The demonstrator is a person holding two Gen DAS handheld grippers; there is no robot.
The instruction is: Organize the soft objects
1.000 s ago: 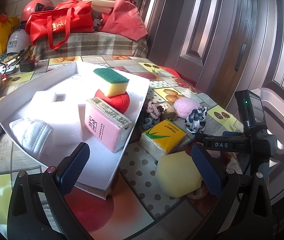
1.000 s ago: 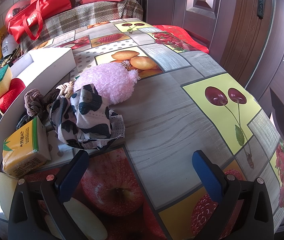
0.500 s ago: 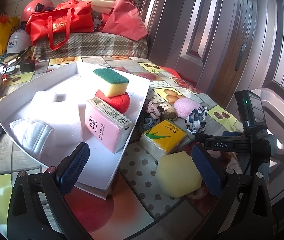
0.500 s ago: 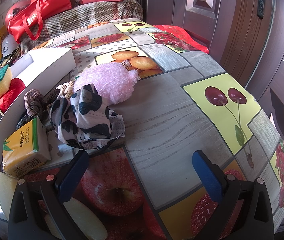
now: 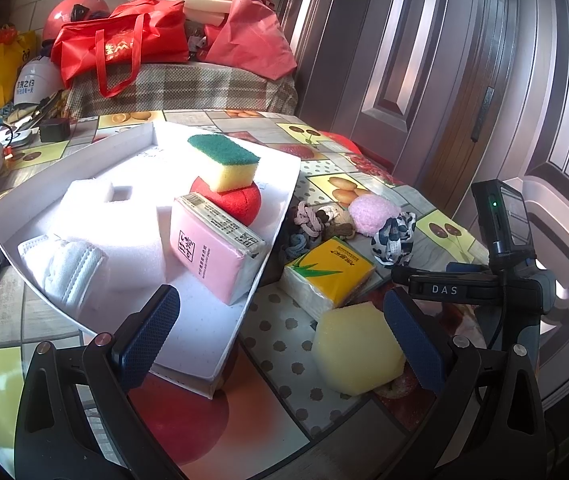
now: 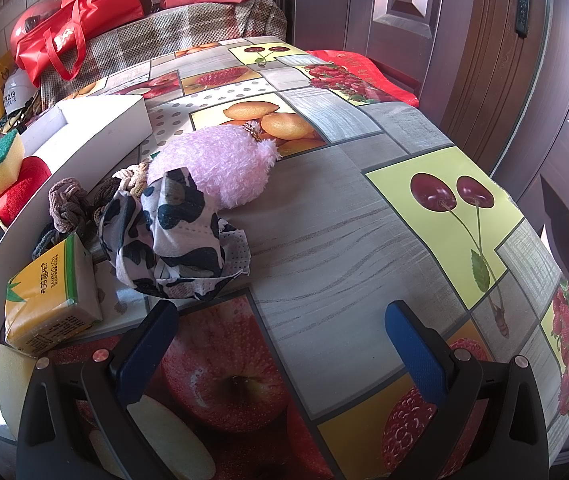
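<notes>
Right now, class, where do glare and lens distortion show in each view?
Left wrist view: sunlight bleaches the white foam in the tray, erasing detail. Right wrist view: fisheye bulges the table and bows the door; corners fall black.

Glossy printed oilcloth over the counter (image 6: pixel 324 216). Matt white card for the tray (image 5: pixel 272 240); white foam block (image 5: pixel 96 208) inside, porous yellow sponge (image 5: pixel 228 168) with rough green scouring top. Shiny plastic wrap on the pink tissue pack (image 5: pixel 208 256) and yellow tissue pack (image 5: pixel 328 276). Fluffy pink pouch (image 6: pixel 216 168), thin crinkled patterned cloth (image 6: pixel 172 236). Dimpled blue rubber pads (image 5: pixel 152 328), black matt plastic arms.
</notes>
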